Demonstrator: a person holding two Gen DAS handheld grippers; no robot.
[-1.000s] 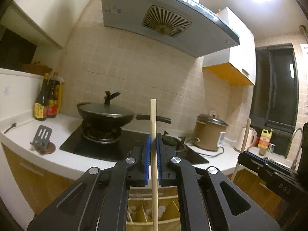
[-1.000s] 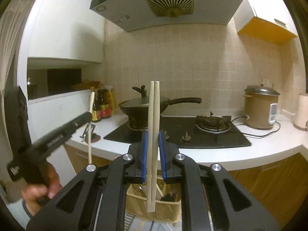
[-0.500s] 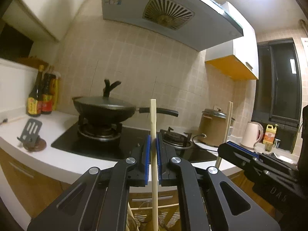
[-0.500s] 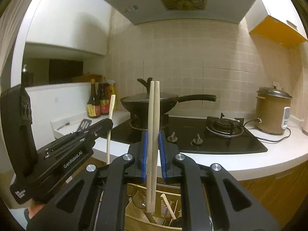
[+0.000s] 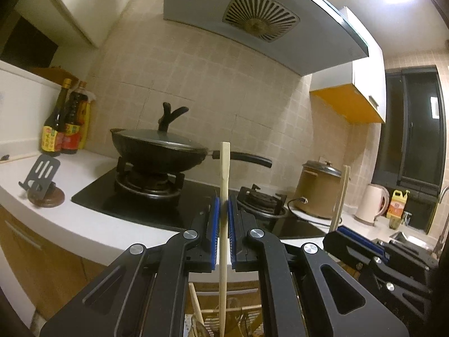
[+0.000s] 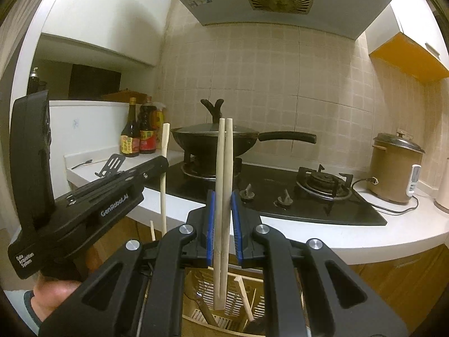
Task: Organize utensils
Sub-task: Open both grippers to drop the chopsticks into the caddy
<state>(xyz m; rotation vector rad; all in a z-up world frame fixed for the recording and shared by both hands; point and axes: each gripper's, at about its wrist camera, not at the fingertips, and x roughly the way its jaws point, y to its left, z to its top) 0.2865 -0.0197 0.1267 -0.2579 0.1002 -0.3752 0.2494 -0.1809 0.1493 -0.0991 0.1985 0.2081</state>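
Note:
In the left wrist view my left gripper [image 5: 223, 210] is shut on one pale wooden chopstick [image 5: 224, 174], held upright. Its lower end reaches down into a slatted beige utensil basket [image 5: 247, 309] below the jaws. My right gripper [image 6: 223, 205] is shut on a pair of chopsticks [image 6: 224, 168], also upright, their lower tips hanging just inside the same basket [image 6: 261, 306], which holds several utensils. Each gripper shows in the other's view: the left gripper [image 6: 112, 196] to the left with its chopstick [image 6: 165, 151], the right gripper [image 5: 359, 241] to the right with its pair [image 5: 342, 191].
A white countertop [image 6: 322, 238] runs ahead with a black gas hob [image 6: 280, 196], a lidded wok [image 6: 216, 137], sauce bottles [image 6: 139, 132], a phone stand [image 5: 42, 179] and a rice cooker [image 6: 395, 168]. Kettle [image 5: 371, 205] and sink lie far right. A hand [image 6: 53, 295] grips the left tool.
Both grippers have sunk and moved toward the counter, still holding their chopsticks. The chopstick tips now hang lower over the basket, and the two grippers stand closer together.

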